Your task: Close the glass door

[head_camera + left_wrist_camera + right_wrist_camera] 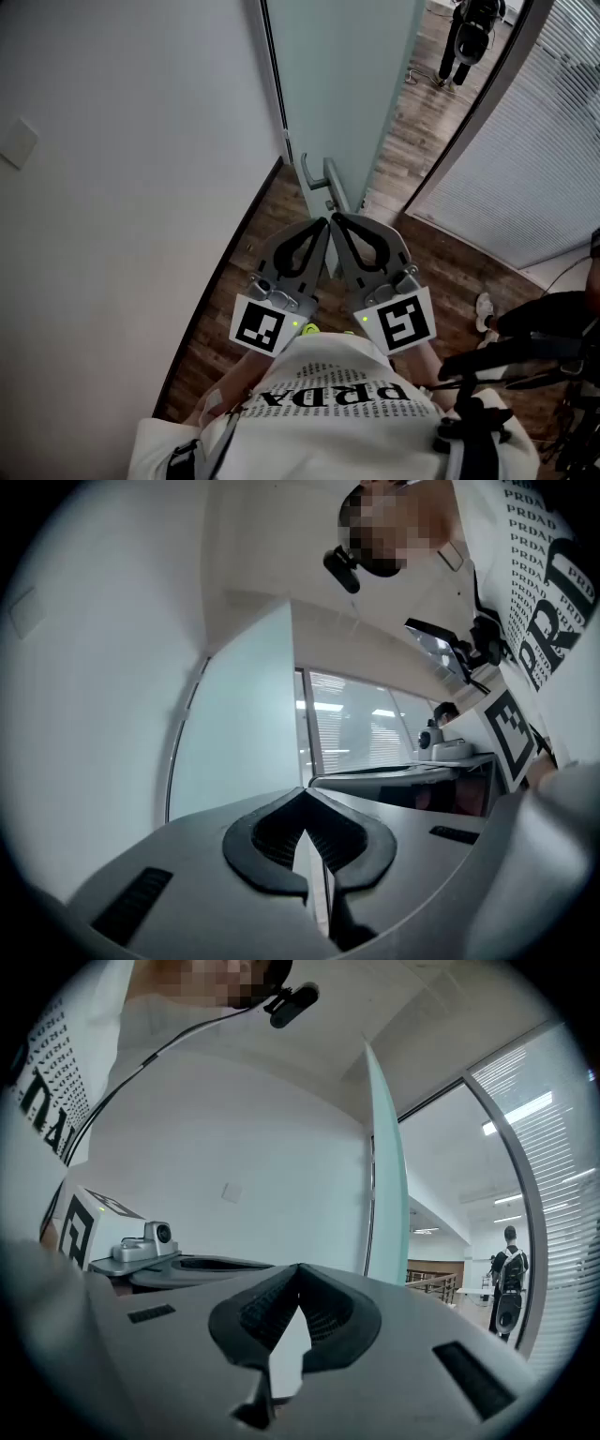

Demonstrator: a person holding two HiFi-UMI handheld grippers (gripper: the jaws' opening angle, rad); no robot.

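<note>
You hold two grippers side by side at 6 o'clock, tips aimed at the one handle [317, 180], probably to reach it together. The left gripper [320, 231] and right gripper [339, 223] each have fingers pressed together on nothing. The single glass door [347, 75] at 12 o'clock stands open, with floor [422, 122] showing past it at 1 o'clock.

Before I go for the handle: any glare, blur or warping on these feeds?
Head view: even light and sharp, with the handle clear against the frosted glass door and no glare. Left gripper view: fisheye with dark corners, the door's edge bowed, and the window blinds bright. Right gripper view: same warp, ceiling lights bright at the right.
</note>
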